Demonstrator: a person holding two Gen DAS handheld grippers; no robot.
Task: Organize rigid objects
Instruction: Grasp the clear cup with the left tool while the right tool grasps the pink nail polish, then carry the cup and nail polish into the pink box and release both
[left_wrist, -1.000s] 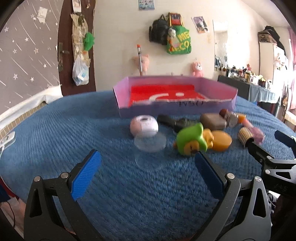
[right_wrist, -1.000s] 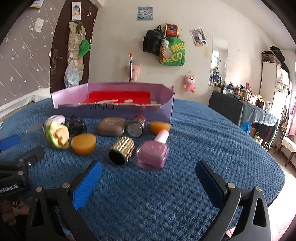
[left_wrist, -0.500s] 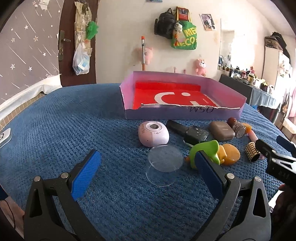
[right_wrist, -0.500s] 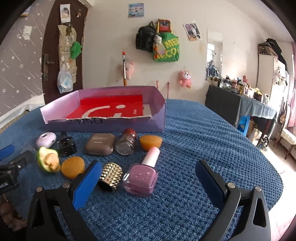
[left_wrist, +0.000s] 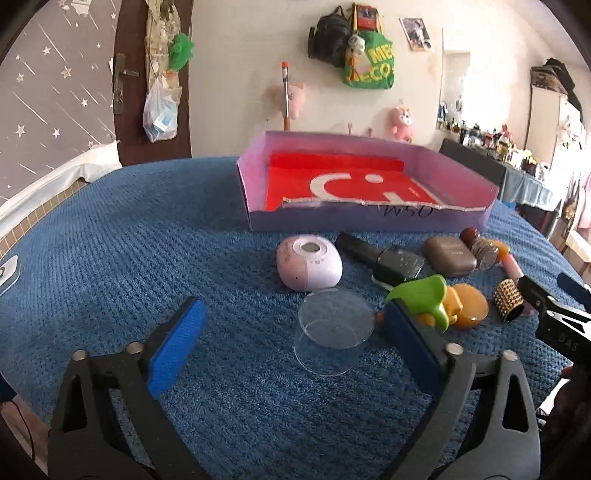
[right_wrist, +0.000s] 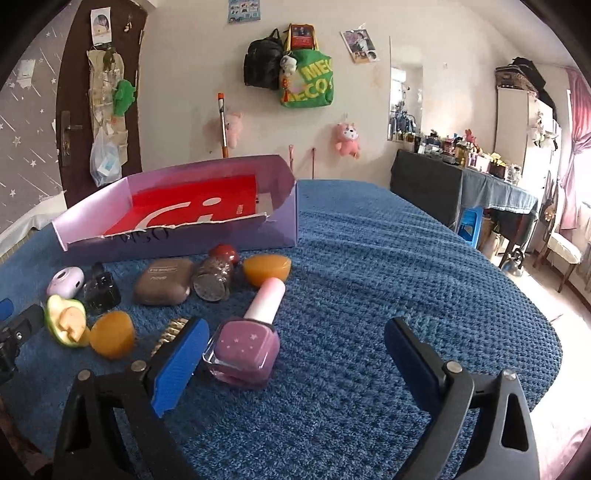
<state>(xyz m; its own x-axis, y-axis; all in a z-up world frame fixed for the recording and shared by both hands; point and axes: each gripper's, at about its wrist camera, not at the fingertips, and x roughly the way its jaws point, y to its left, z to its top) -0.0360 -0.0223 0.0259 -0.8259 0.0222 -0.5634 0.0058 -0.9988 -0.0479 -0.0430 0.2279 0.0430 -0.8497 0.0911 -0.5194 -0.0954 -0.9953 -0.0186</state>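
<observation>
The left gripper (left_wrist: 293, 343) stands spread, its jaws having just been closing a little, with a clear plastic disc stand (left_wrist: 334, 330) on the blanket between and just beyond the blue pads (left_wrist: 177, 345), untouched. The right gripper (right_wrist: 295, 363) is likewise spread and has been narrowing slightly; a pink nail polish bottle (right_wrist: 245, 349) lies just beside its left pad, not pressed.

Beyond the left gripper sit a pale pink oval gadget (left_wrist: 309, 263), a dark polish bottle (left_wrist: 384, 258) on its side, a green toy avocado half (left_wrist: 424, 301) and an orange half (left_wrist: 469, 306). From the right wrist one also sees a brown case (right_wrist: 164, 281), a glitter jar with a red cap (right_wrist: 216, 273) and a gold studded cylinder (right_wrist: 168, 334) (half hidden by the pad).

All rest on a blue textured blanket (right_wrist: 388, 266). Behind the row stands a lilac cardboard tray (left_wrist: 369, 221) with a red lining, nothing in it. Farther off: a cream wall with a green tote bag (right_wrist: 308, 79), a black backpack (right_wrist: 263, 66), a dark door (left_wrist: 138, 74), and a cluttered dresser (right_wrist: 461, 181).
</observation>
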